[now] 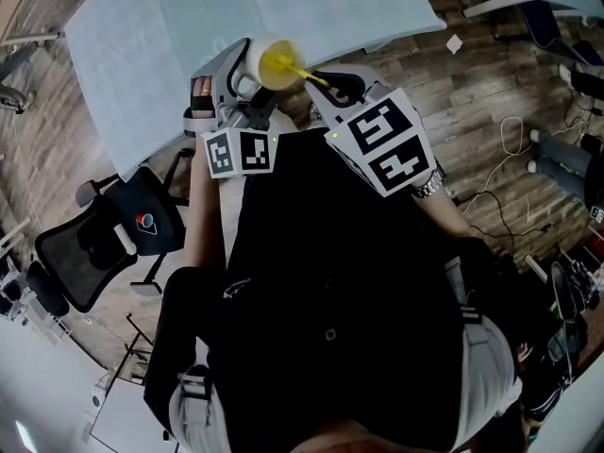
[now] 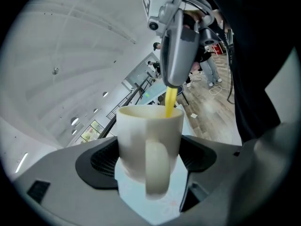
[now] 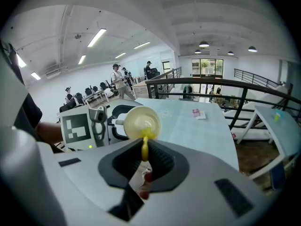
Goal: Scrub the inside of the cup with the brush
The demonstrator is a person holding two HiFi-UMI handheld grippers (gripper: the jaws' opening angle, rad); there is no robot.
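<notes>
A white cup (image 2: 149, 147) with its handle toward the camera sits clamped between the jaws of my left gripper (image 2: 149, 161). In the head view the cup (image 1: 253, 62) is held up near the table edge, mouth tilted toward the right gripper (image 1: 326, 85). A yellow brush (image 1: 288, 67) reaches into the cup's mouth; its thin yellow handle (image 3: 145, 149) is pinched between the jaws of my right gripper (image 3: 144, 163). The brush head (image 3: 146, 130) rests inside the cup (image 3: 140, 122). From the left gripper view the brush stem (image 2: 170, 102) drops into the cup from the right gripper above.
A pale blue-topped table (image 1: 236, 17) lies beyond both grippers, with a small packet (image 3: 196, 113) on it. A black office chair (image 1: 104, 239) stands at the left on the wooden floor. Cables (image 1: 514, 140) trail at the right. People stand far off in the hall.
</notes>
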